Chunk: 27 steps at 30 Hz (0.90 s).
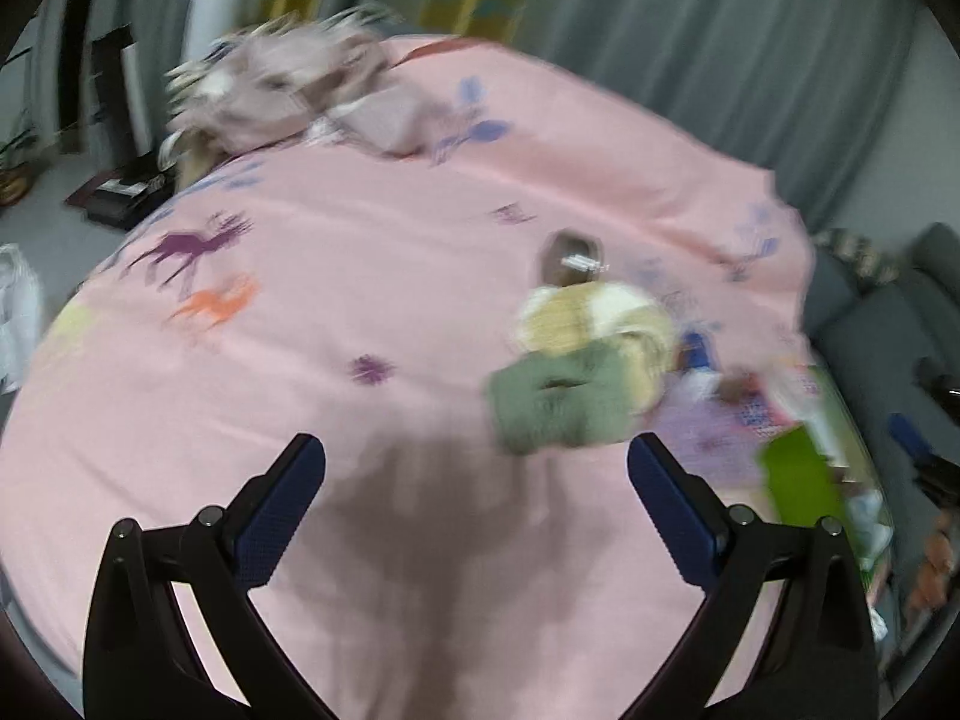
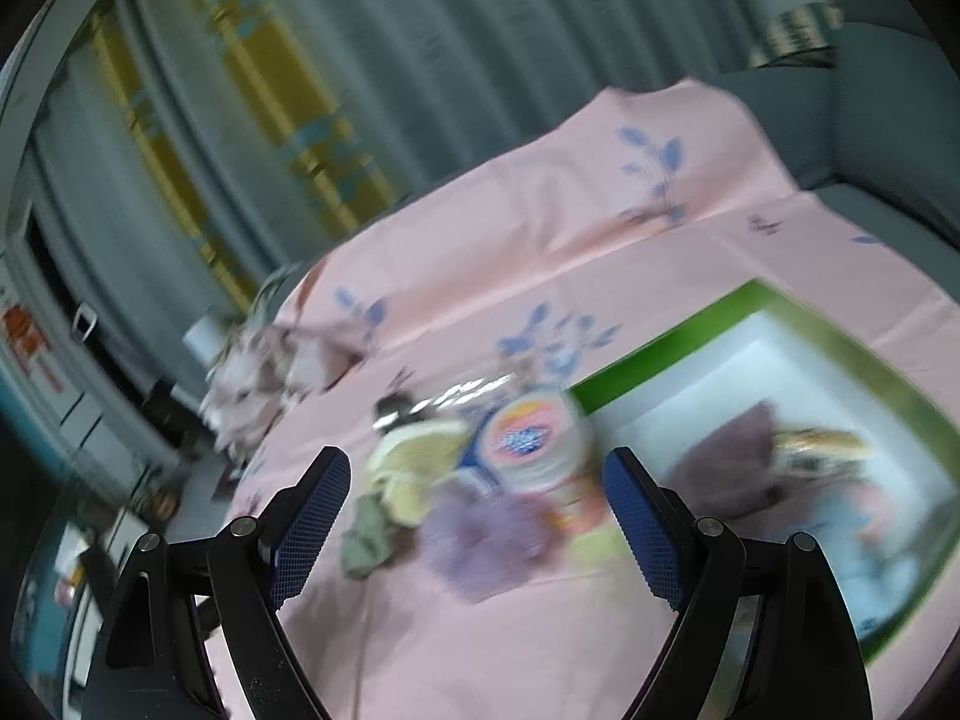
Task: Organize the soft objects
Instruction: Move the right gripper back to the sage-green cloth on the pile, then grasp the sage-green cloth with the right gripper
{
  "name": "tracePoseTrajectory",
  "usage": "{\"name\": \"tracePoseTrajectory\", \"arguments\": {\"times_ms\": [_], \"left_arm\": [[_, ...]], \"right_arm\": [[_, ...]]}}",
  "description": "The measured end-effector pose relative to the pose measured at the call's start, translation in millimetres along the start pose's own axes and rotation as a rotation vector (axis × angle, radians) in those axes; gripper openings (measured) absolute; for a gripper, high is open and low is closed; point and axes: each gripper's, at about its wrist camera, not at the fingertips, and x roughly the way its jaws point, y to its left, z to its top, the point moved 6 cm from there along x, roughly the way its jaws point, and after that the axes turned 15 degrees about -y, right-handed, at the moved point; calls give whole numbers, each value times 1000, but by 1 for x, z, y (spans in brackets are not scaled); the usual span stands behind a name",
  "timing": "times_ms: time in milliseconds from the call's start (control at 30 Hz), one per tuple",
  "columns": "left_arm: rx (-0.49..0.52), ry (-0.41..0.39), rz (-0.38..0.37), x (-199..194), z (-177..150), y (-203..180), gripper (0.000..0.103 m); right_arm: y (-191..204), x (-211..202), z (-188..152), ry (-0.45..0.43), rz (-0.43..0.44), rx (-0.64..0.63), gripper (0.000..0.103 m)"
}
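Both views are blurred by motion. My left gripper (image 1: 477, 459) is open over the pink printed cloth (image 1: 336, 300), nothing between its fingers. Just beyond its right finger lies an olive-green soft piece (image 1: 558, 402) with a cream-yellow soft piece (image 1: 600, 318) behind it. My right gripper (image 2: 477, 471) is open too, above a purple fluffy piece (image 2: 486, 540), a green soft piece (image 2: 366, 537), a cream-yellow piece (image 2: 414, 468) and a round pack with an orange and blue label (image 2: 528, 438). A green-rimmed white box (image 2: 654, 354) at the right holds a dark purple cloth (image 2: 732, 450) and other items.
A crumpled pale mauve fabric heap (image 1: 282, 96) lies at the far edge of the cloth. Grey curtains with yellow patterned panels (image 2: 270, 78) hang behind. A grey sofa (image 1: 882, 324) stands to the right. Dark furniture and floor (image 1: 114, 192) lie at the left.
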Motion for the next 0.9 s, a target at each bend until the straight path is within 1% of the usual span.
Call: {"name": "tracePoseTrajectory", "arguments": {"times_ms": [33, 100, 133, 200, 333, 367, 433, 533, 633, 700, 733, 767, 800, 867, 900], "left_arm": [[-16, 15, 6, 4, -1, 5, 100], [-35, 21, 5, 6, -2, 16, 100], [-39, 26, 17, 7, -2, 20, 100], [-50, 26, 28, 8, 0, 24, 100], [-89, 24, 39, 3, 2, 34, 100], [-96, 20, 44, 0, 4, 34, 100], [-108, 16, 35, -3, 6, 35, 100], [-109, 2, 19, -7, 11, 35, 100], [-94, -12, 45, -9, 14, 40, 100], [-100, -14, 57, -9, 15, 45, 98], [-112, -13, 59, -10, 15, 48, 97], [-127, -9, 50, -10, 16, 50, 96], [-138, -6, 38, -10, 15, 50, 94], [-155, -3, 22, -10, 17, 51, 94], [-156, -4, 22, -10, 18, 51, 94]], "right_arm": [[11, 9, -10, 39, 17, -8, 87], [26, 21, -26, 94, 59, -19, 87], [37, 30, -36, 122, 82, -25, 87], [50, 43, -50, 156, 86, -51, 87], [72, 74, -80, 233, 67, -144, 87], [78, 85, -90, 268, 60, -181, 87], [82, 101, -102, 313, 31, -229, 87], [91, 124, -111, 339, 11, -277, 87], [95, 142, -118, 354, -22, -314, 87], [96, 154, -126, 382, -45, -334, 84], [96, 158, -130, 394, -54, -340, 77], [97, 163, -134, 402, -55, -339, 68], [96, 165, -137, 410, -57, -335, 63], [94, 171, -143, 432, -67, -320, 43], [91, 172, -145, 440, -75, -307, 38]]}}
